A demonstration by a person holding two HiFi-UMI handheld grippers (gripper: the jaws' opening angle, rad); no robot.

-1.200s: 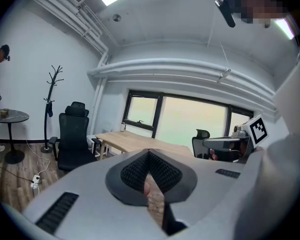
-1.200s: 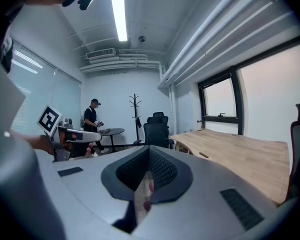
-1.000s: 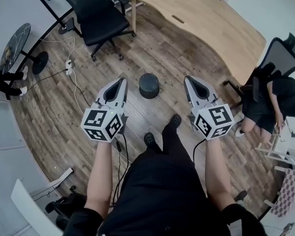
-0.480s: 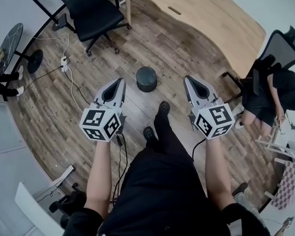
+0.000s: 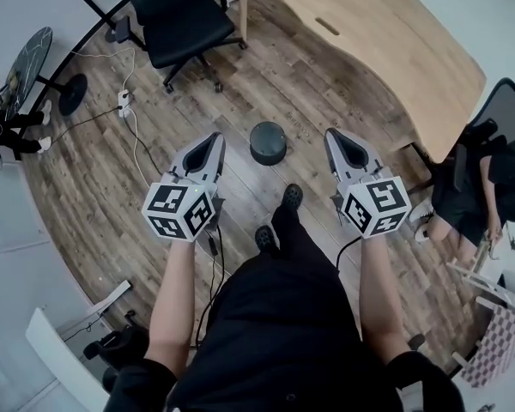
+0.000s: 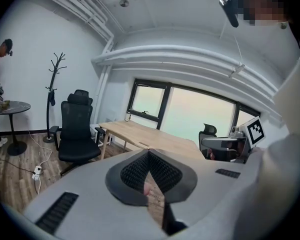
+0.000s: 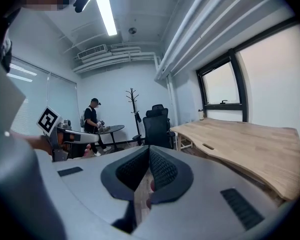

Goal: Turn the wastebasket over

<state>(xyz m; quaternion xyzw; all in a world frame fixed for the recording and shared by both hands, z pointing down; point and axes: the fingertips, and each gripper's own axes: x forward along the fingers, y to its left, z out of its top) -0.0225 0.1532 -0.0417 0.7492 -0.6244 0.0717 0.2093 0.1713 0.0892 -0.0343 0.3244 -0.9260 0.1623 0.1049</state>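
A small dark round wastebasket (image 5: 268, 142) stands on the wood floor, its flat closed end facing up, in the head view. My left gripper (image 5: 217, 138) hangs to its left, my right gripper (image 5: 332, 136) to its right, both apart from it and above the floor. Both have their jaws together with nothing between them. In the left gripper view the shut left gripper (image 6: 149, 153) hides the basket; the right gripper view shows the shut right gripper (image 7: 150, 148) and no basket.
A black office chair (image 5: 178, 20) stands at the upper left, a curved wooden desk (image 5: 386, 45) at the upper right. A power strip with cables (image 5: 124, 104) lies on the floor at left. A seated person (image 5: 476, 187) is at the right. My feet (image 5: 290, 197) are just below the basket.
Both grippers have shifted slightly forward and down, still shut. The basket now sits level between their tips in the head view, and the view has swung a little.
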